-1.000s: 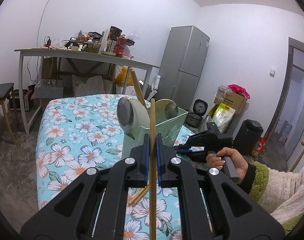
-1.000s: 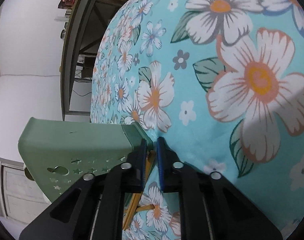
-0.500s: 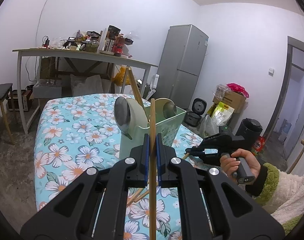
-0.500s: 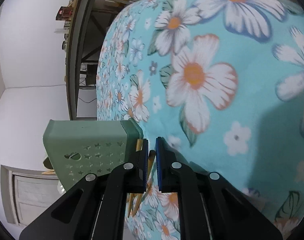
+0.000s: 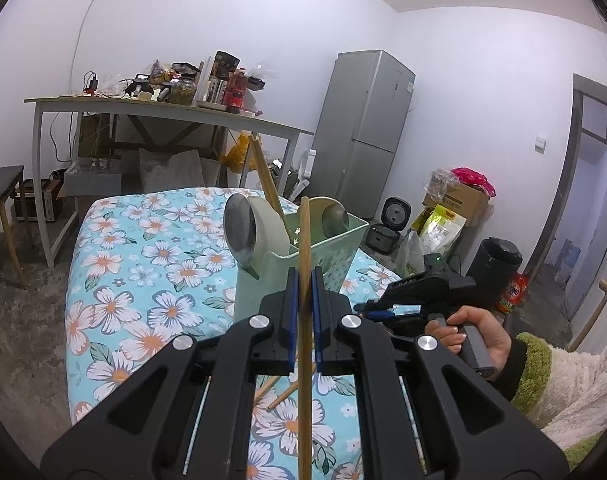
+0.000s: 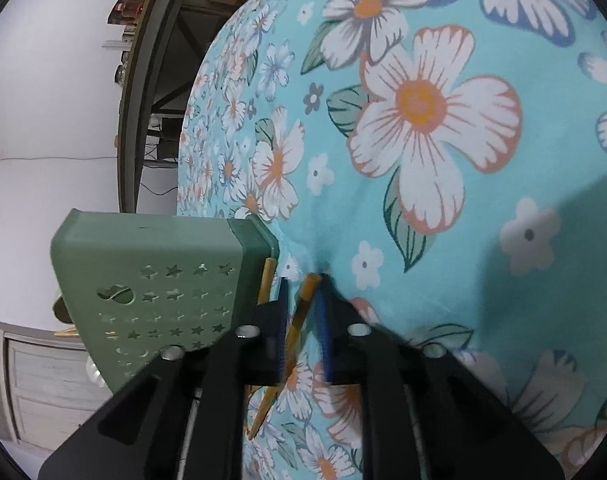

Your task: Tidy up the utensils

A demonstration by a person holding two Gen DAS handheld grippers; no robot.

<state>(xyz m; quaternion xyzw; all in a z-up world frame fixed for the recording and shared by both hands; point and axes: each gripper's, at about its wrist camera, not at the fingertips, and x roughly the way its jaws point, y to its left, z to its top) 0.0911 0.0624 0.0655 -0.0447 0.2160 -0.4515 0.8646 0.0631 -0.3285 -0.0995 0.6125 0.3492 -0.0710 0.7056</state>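
Note:
My left gripper (image 5: 303, 280) is shut on an upright wooden chopstick (image 5: 304, 320) and holds it just in front of the green utensil holder (image 5: 299, 276). The holder contains two ladles (image 5: 251, 236) and another chopstick (image 5: 265, 178). Loose chopsticks (image 5: 281, 386) lie on the floral tablecloth (image 5: 143, 264) below. My right gripper (image 6: 303, 284) is down at the cloth beside the holder (image 6: 151, 292), its jaws slightly apart around a lying chopstick (image 6: 299, 312). A further chopstick (image 6: 265, 280) lies against the holder's base. The right gripper also shows in the left wrist view (image 5: 387, 306).
Behind the floral table stand a cluttered grey table (image 5: 163, 110), a silver fridge (image 5: 363, 132) and a dark stool (image 5: 3, 192). Boxes, bags and a rice cooker (image 5: 395, 210) sit on the floor at the right.
My left gripper has risen slightly with its chopstick. My right gripper has opened a little around the chopstick on the cloth and shifted along the holder's side.

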